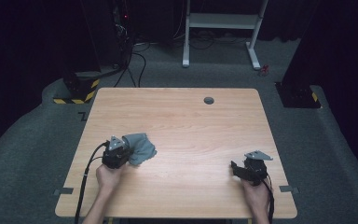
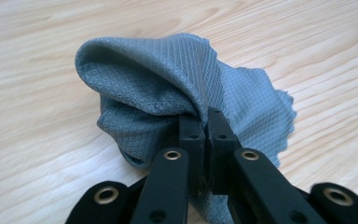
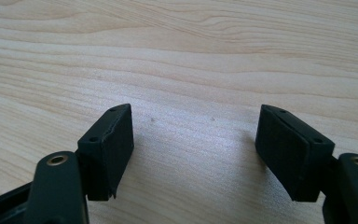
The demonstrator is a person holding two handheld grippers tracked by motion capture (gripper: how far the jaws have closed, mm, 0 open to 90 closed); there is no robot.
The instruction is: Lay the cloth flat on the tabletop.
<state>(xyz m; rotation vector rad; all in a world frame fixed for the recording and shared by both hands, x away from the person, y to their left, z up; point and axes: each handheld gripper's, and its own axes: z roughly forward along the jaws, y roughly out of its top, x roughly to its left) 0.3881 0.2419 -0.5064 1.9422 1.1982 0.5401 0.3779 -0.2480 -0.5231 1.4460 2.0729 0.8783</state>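
Black jaws of the left gripper (image 2: 204, 122), rising from the bottom edge of the left gripper view, pressed together on a fold of the grey cloth (image 2: 168, 88). Pinched right at the pad tips, with the fabric bunched up above them into a rounded hump. Woven in a fine diamond grid, dull blue-grey, edge pinked in small zigzags along the right side. Draped down on both sides of the jaws, lower folds resting on the pale wooden table (image 2: 37, 140). In the high view, same cloth (image 1: 141, 147) at lower left of centre of the table (image 1: 191, 126), crumpled, just beyond the left gripper (image 1: 126, 154) and the hand (image 1: 108, 178) behind it.

Further out, toward the lower right of the high view, right gripper (image 1: 235, 168) held low over bare wood, well apart from the cloth. In the right gripper view, jaws of that gripper (image 3: 193, 154) spread wide, nothing between them but wood grain.
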